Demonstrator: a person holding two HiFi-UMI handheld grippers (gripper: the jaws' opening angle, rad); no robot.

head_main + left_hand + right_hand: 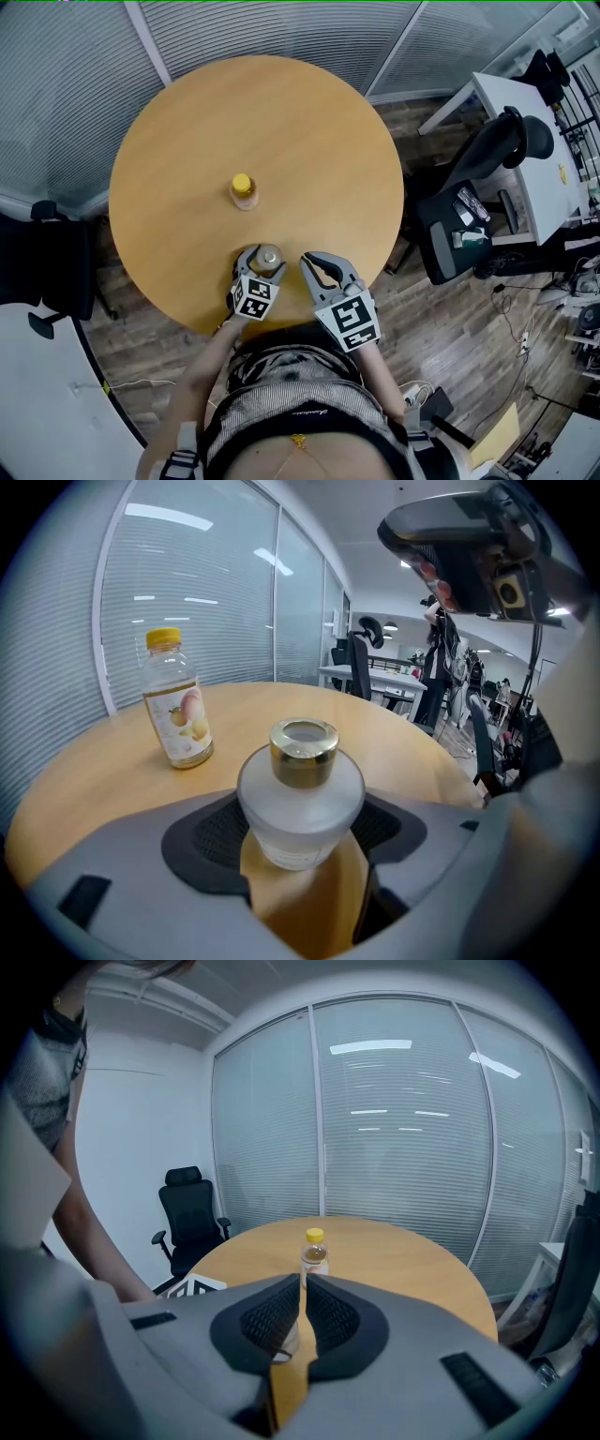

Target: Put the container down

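Held item: left claw (302, 841) clamped on a squat frosted glass container with gold collar (300, 803), at the near edge of a round wooden bench (281, 122).

Padded jaws press either side of the container's body, which stands upright and low over the bench; whether its base already touches the wood cannot be told. Grip judged to steady it until the weight rests. Right claw (302, 1283), just beside on the right, pinched to a slit, holding nothing, clear of the set-down spot. Ahead and left of the left claw, well apart: clear plastic juice bottle with yellow cap (176, 705), no obstacle. Beyond the bench: black office chair (190, 1213), slatted glass partition (403, 1147).
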